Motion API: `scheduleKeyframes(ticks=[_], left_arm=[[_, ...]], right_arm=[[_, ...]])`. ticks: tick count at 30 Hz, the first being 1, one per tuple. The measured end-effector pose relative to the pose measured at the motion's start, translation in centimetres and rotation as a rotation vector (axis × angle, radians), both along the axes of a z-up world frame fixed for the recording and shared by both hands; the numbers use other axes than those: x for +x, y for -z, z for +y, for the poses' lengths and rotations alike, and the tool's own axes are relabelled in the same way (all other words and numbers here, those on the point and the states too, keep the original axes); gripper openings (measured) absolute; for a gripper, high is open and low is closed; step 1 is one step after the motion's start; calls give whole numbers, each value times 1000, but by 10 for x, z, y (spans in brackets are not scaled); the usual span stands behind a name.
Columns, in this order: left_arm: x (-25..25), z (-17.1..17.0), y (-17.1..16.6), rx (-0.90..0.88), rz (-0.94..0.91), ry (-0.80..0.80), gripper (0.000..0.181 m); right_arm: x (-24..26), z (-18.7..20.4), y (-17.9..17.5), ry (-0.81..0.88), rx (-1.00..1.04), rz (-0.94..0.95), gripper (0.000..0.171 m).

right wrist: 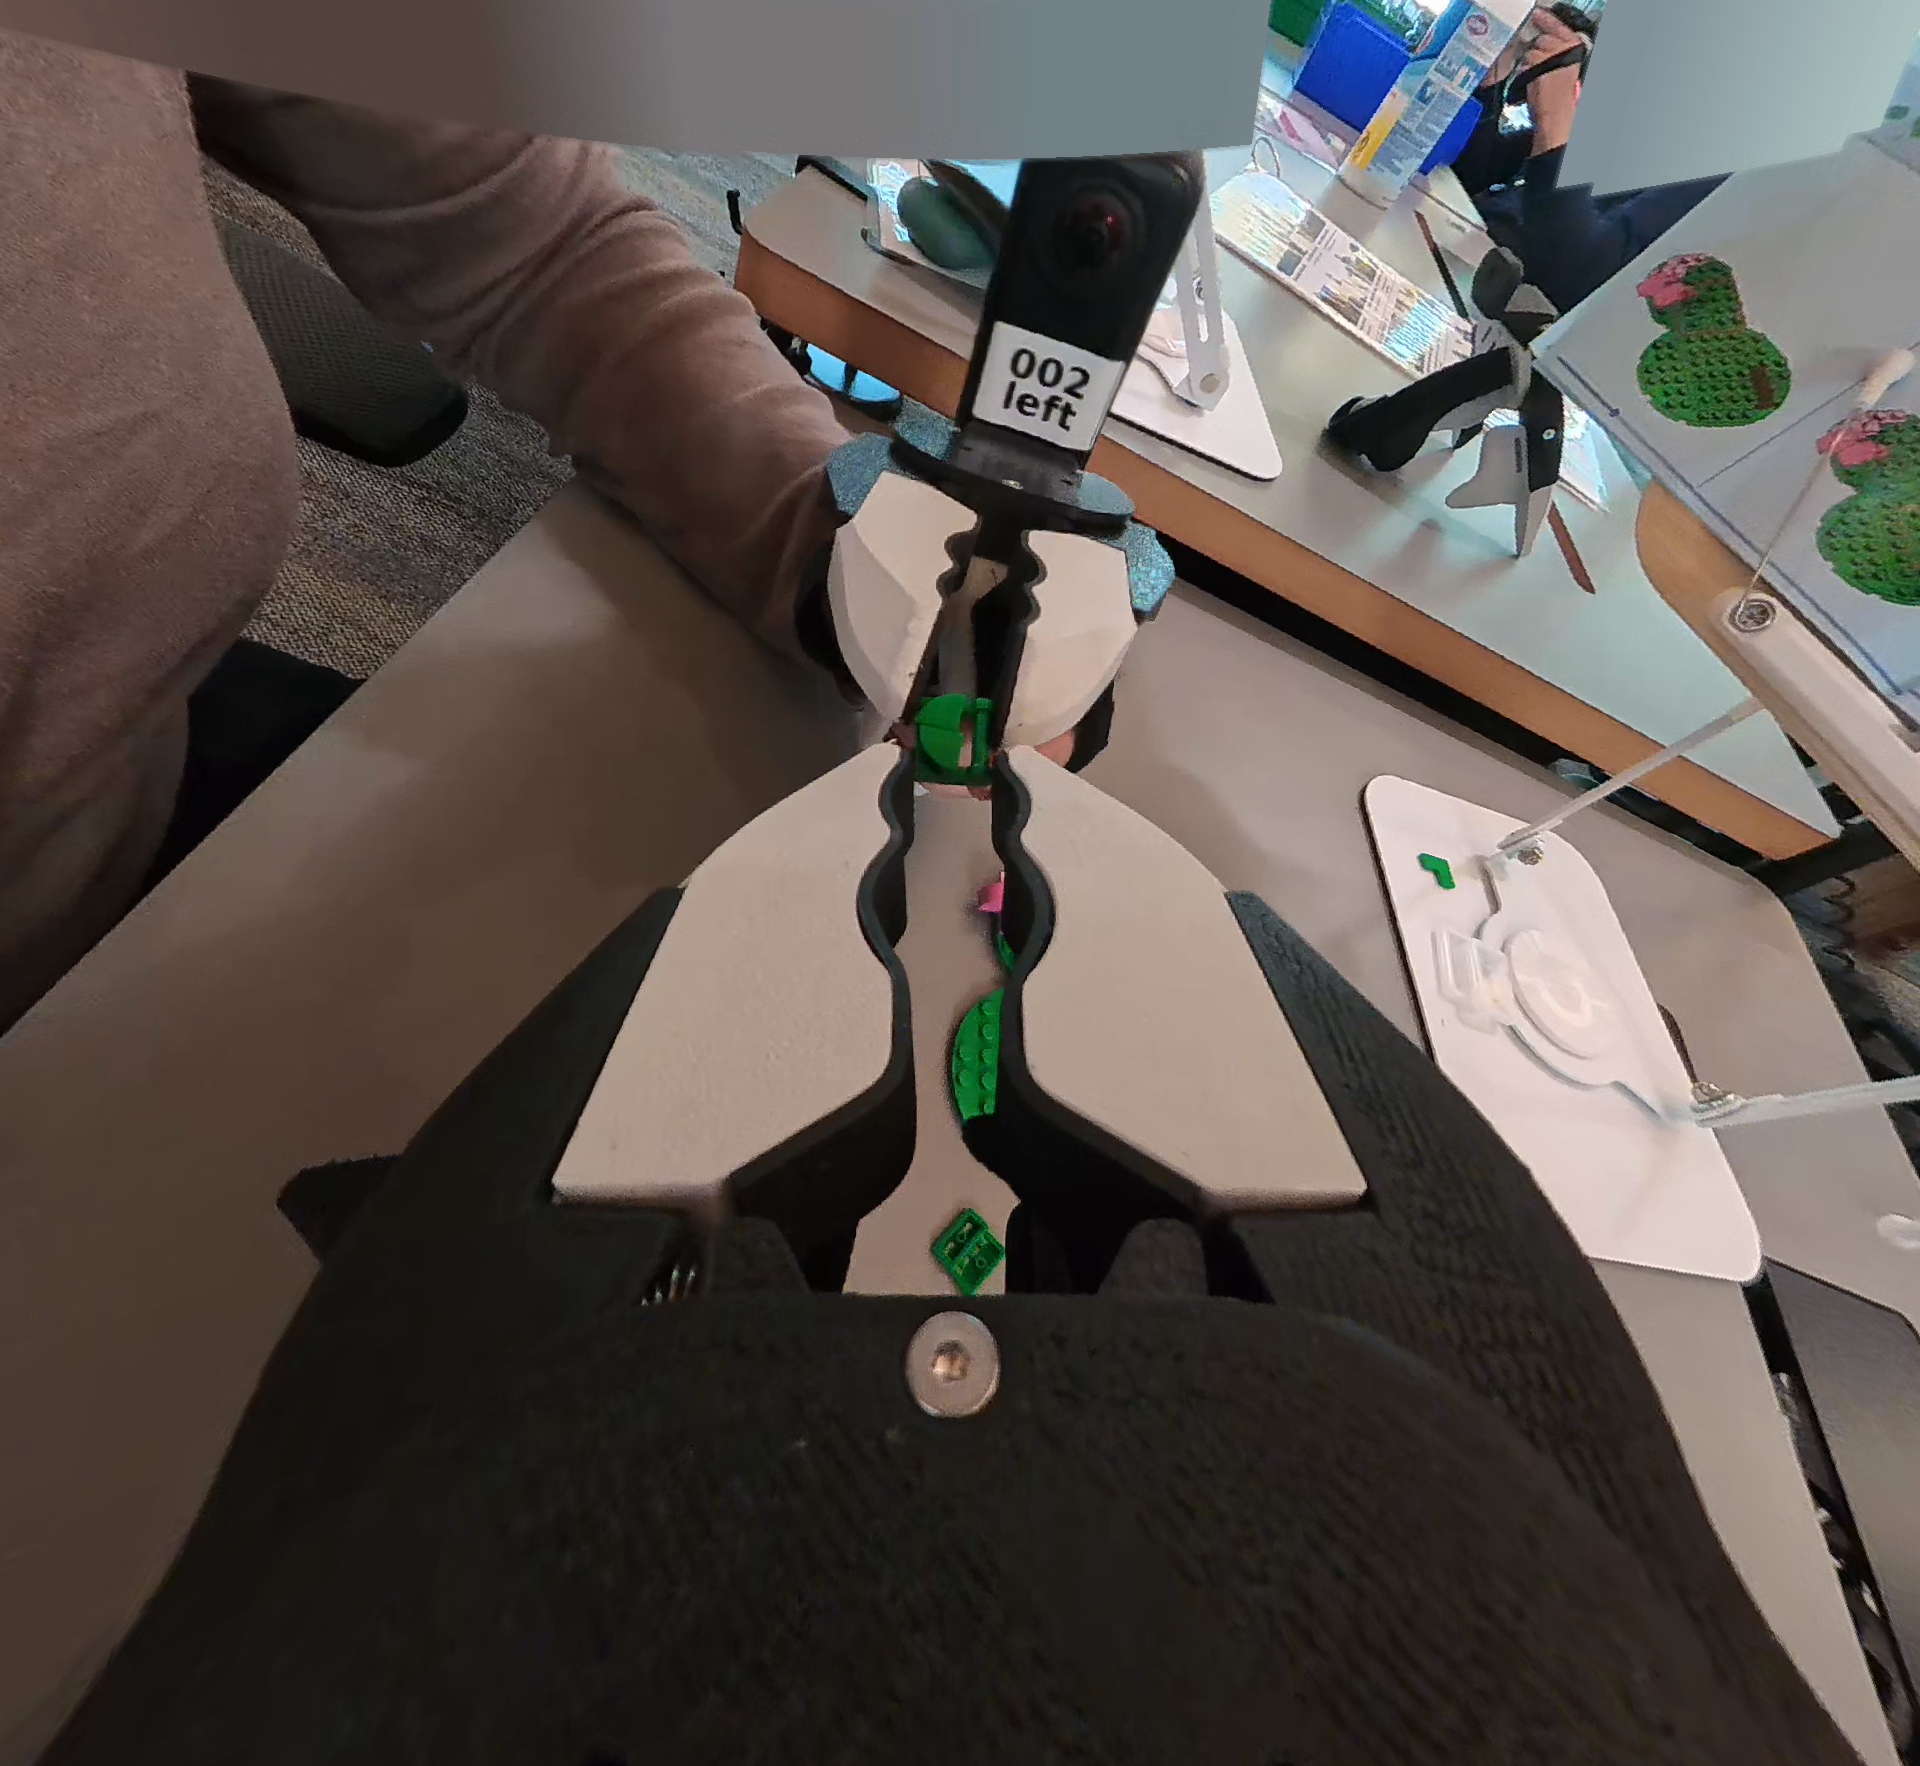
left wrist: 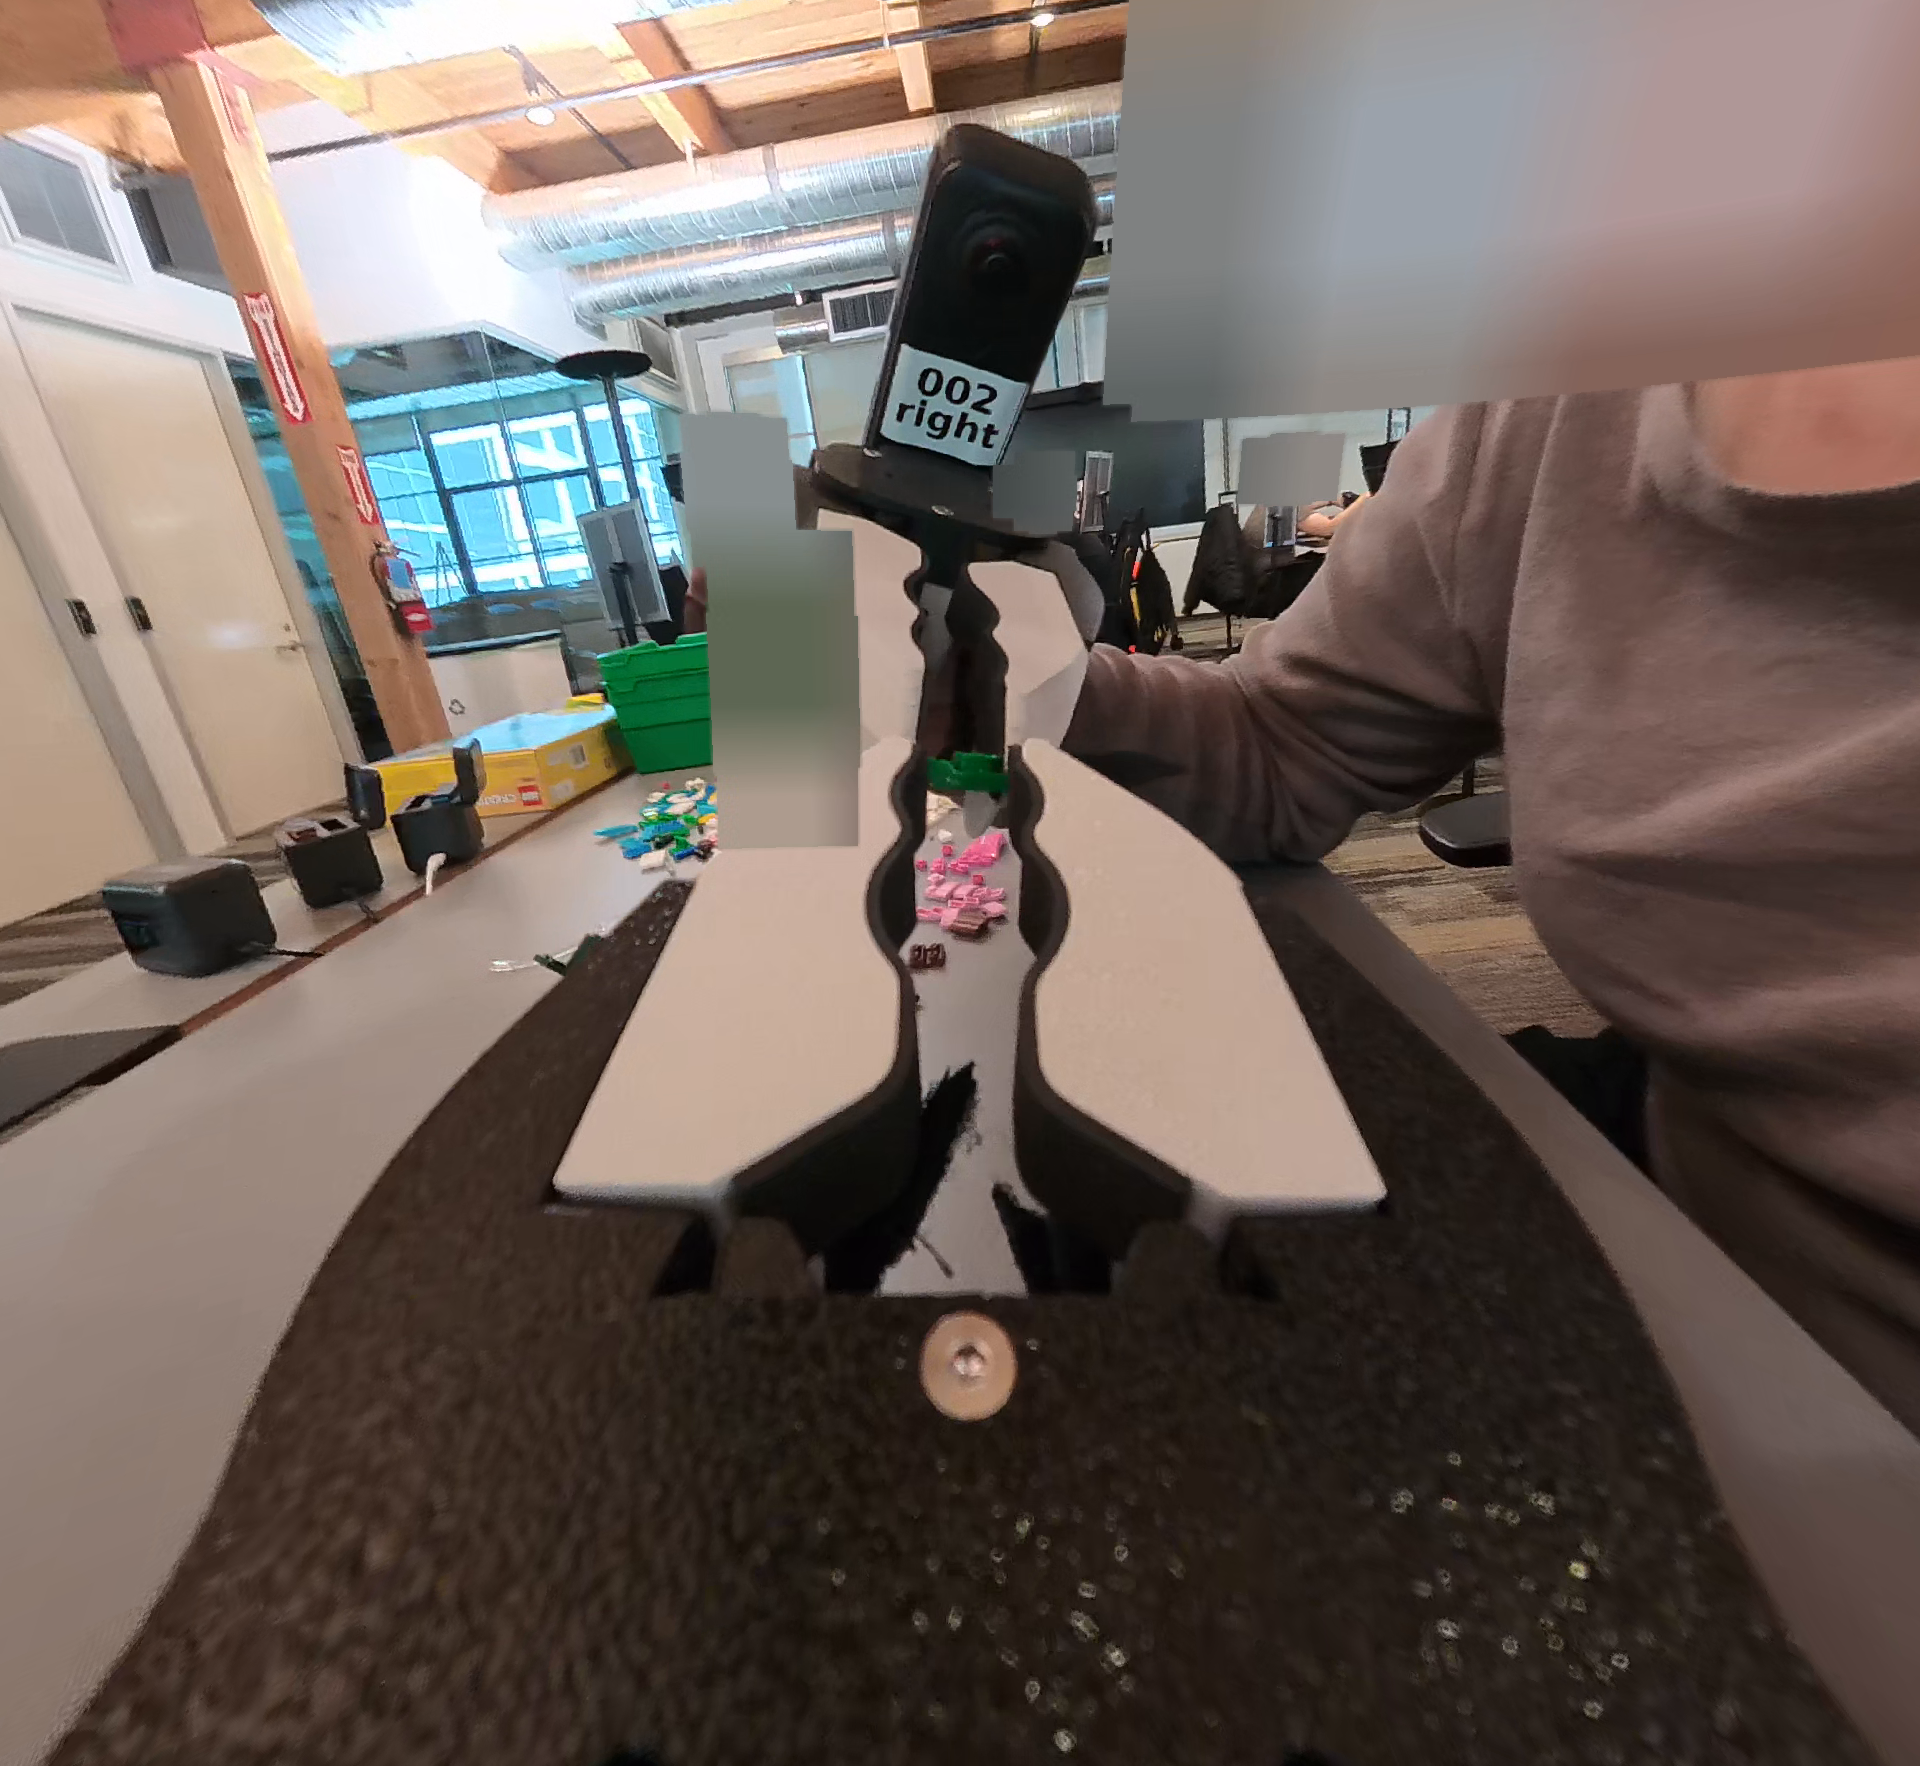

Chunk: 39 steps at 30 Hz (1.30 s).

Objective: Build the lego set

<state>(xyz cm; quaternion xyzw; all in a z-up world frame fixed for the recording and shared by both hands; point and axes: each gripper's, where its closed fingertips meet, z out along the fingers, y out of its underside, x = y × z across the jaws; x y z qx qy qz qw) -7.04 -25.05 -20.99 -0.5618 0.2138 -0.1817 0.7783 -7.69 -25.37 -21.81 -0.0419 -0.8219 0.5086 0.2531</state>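
Note:
My two grippers meet tip to tip above the grey table (left wrist: 260, 1145). In the left wrist view, my left gripper (left wrist: 961, 766) is shut on a small green lego piece (left wrist: 968, 769). The right gripper (left wrist: 958, 729) comes at it from the far side and grips the same green piece. In the right wrist view, my right gripper (right wrist: 948, 766) is shut on the green piece (right wrist: 940, 737), with the left gripper (right wrist: 961, 693) clamped on its far side. A small brown bit shows at the piece's left edge. Whether the piece is one part or two joined parts is hidden.
Pink bricks (left wrist: 966, 885), a dark red brick (left wrist: 928, 956) and a mixed blue-green pile (left wrist: 665, 828) lie ahead. A yellow box (left wrist: 520, 766), green crates (left wrist: 655, 698) and black chargers (left wrist: 187, 916) stand left. A green rounded plate (right wrist: 977, 1056) lies below; instruction pages (right wrist: 1766, 428) stand on a white stand (right wrist: 1558, 1041). Only a small space, under 4 cm, lies between the two pairs of fingers.

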Motion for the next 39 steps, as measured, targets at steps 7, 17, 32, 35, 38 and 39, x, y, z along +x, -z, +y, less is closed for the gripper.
scheduleKeyframes(ticks=[7,17,32,35,38,39], left_arm=[[-4,3,2,-10,59,-64,13],[-11,9,5,-22,116,-170,13],[-19,17,12,-67,133,-244,13],[-18,15,14,-105,40,-151,13],[-20,14,11,-94,13,-140,25],[-23,15,12,-95,47,-172,30]], right_arm=[[-4,3,2,34,29,7,12],[-11,8,6,85,55,8,12],[-20,16,13,131,90,1,12],[-19,15,14,125,98,0,12],[-20,16,14,140,120,9,12],[-21,18,14,154,135,17,12]])
